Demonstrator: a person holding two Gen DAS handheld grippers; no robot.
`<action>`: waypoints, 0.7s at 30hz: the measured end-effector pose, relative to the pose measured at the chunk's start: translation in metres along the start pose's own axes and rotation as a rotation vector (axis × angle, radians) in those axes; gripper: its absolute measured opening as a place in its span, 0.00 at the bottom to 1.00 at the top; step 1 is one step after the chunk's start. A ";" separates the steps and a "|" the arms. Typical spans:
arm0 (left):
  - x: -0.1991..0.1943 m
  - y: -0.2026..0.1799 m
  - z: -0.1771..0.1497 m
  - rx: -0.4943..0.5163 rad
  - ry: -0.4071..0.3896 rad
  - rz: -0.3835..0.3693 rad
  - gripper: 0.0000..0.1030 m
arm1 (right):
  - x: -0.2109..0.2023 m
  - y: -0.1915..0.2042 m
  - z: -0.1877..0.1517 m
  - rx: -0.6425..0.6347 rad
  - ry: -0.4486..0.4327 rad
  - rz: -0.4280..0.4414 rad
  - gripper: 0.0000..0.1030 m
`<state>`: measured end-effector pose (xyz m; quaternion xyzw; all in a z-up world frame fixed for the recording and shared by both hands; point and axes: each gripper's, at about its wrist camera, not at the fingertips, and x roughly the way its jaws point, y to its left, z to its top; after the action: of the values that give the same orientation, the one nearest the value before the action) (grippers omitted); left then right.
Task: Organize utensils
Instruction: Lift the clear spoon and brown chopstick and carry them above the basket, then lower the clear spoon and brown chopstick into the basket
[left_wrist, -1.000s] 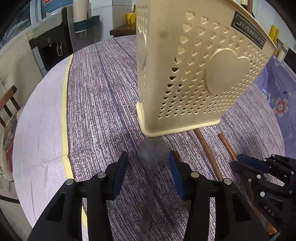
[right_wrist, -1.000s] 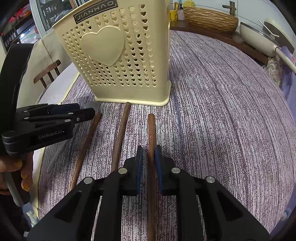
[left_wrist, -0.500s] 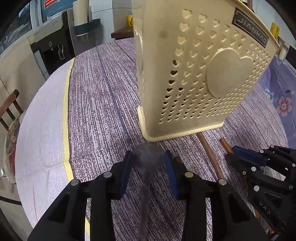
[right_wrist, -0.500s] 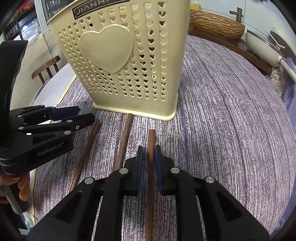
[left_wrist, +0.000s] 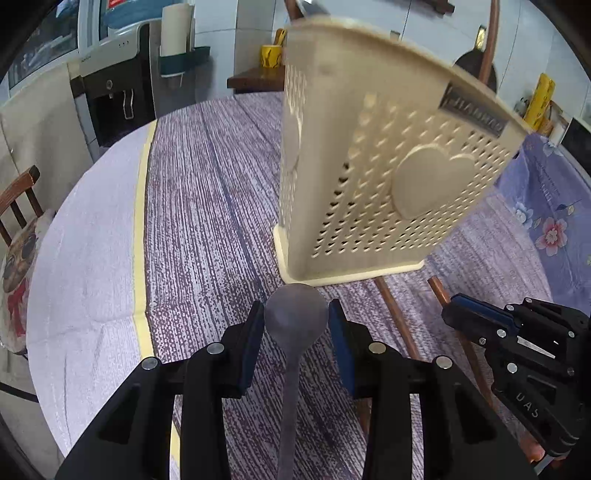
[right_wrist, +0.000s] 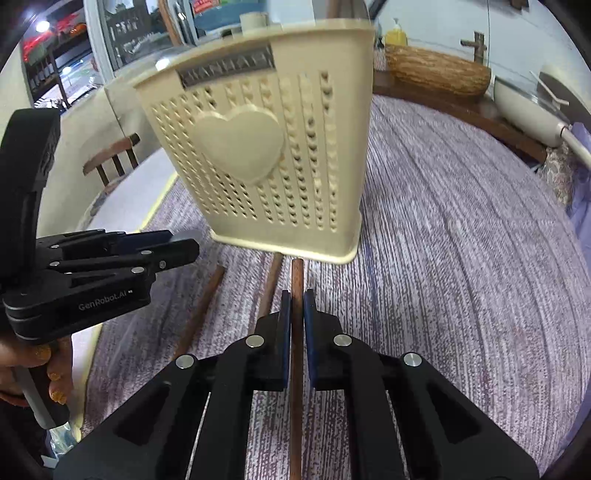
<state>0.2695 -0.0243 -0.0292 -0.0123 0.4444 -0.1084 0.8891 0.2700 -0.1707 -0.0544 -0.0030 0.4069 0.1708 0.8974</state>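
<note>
The left claw (left_wrist: 296, 325) grips a grey spoon (left_wrist: 295, 317) by its bowl, just before the cream basket (left_wrist: 369, 177). The right claw (right_wrist: 296, 314) is clenched on a wooden stick (right_wrist: 296, 273) — both handles run out of frame, and the basket is blurred.

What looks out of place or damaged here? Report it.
Nothing is spilled or broken. One oddity: the left gripper clamps the metal spoon by its bowl, not its handle. Two wooden sticks lie loose on the tablecloth before the cream holder, not inside it.
</note>
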 end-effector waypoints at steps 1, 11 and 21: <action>-0.007 -0.001 0.000 -0.002 -0.016 -0.012 0.35 | -0.006 0.001 0.000 -0.008 -0.018 0.004 0.08; -0.099 -0.007 0.005 0.005 -0.254 -0.075 0.35 | -0.103 0.003 0.010 0.002 -0.272 0.073 0.08; -0.140 -0.012 -0.001 0.035 -0.378 -0.059 0.35 | -0.155 -0.002 0.014 0.012 -0.377 0.101 0.08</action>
<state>0.1855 -0.0073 0.0818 -0.0300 0.2669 -0.1380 0.9533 0.1864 -0.2172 0.0677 0.0547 0.2323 0.2107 0.9480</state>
